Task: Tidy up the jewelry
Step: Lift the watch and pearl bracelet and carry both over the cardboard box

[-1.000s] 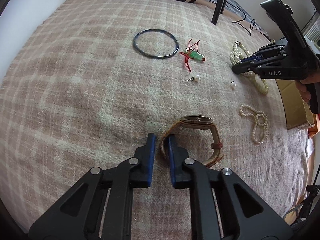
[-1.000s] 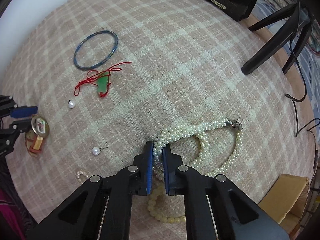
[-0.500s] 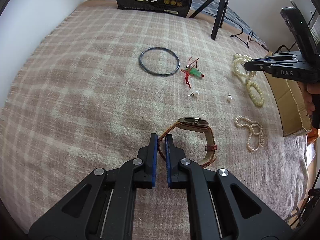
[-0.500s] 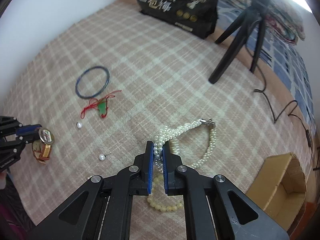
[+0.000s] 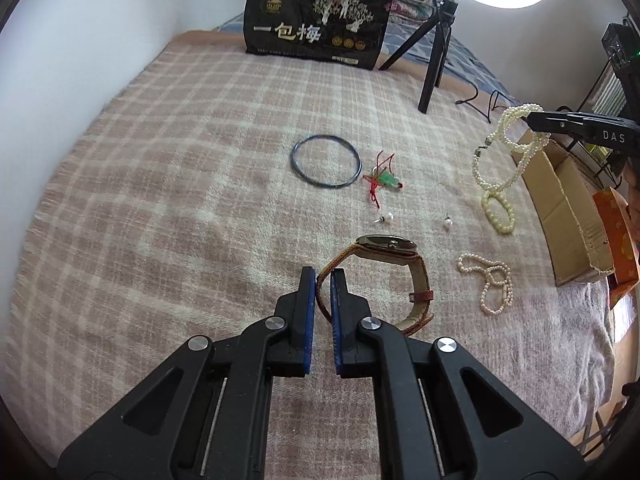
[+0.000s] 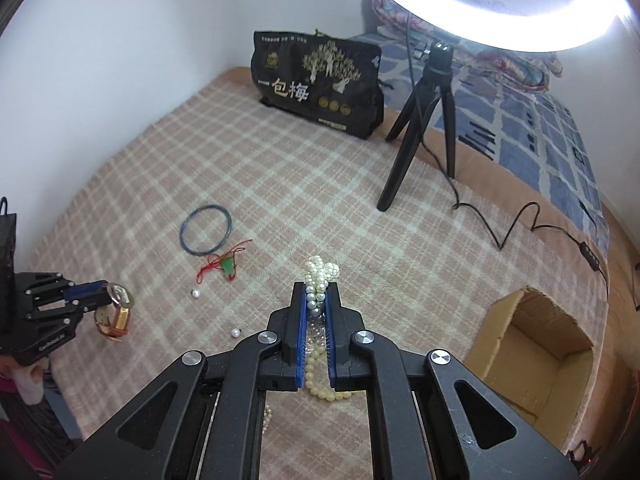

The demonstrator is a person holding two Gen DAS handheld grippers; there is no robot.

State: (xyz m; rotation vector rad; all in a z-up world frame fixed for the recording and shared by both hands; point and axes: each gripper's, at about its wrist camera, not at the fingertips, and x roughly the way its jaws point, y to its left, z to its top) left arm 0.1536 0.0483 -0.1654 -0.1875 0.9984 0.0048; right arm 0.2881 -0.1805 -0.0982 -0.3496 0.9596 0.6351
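Observation:
My left gripper (image 5: 323,280) is shut on the brown strap of a gold-faced watch (image 5: 386,243) and holds it above the plaid blanket; the watch also shows in the right wrist view (image 6: 116,312). My right gripper (image 6: 317,294) is shut on a multi-strand pearl necklace (image 6: 320,272), lifted so it hangs below the jaws (image 5: 504,152). A yellowish bead bracelet (image 5: 498,210) lies under it. On the blanket lie a blue bangle (image 5: 326,161), a green pendant on red cord (image 5: 384,179), two pearl earrings (image 5: 387,218) and a small pearl bracelet (image 5: 490,282).
An open cardboard box (image 6: 532,350) stands at the blanket's right edge, also in the left wrist view (image 5: 560,204). A black bag (image 5: 316,24) and a ring-light tripod (image 6: 420,128) with its cable stand at the back. A white wall runs along the left.
Both grippers have risen. The pearl necklace has come up off the blanket and now hangs from my right gripper. The watch has lifted with my left gripper.

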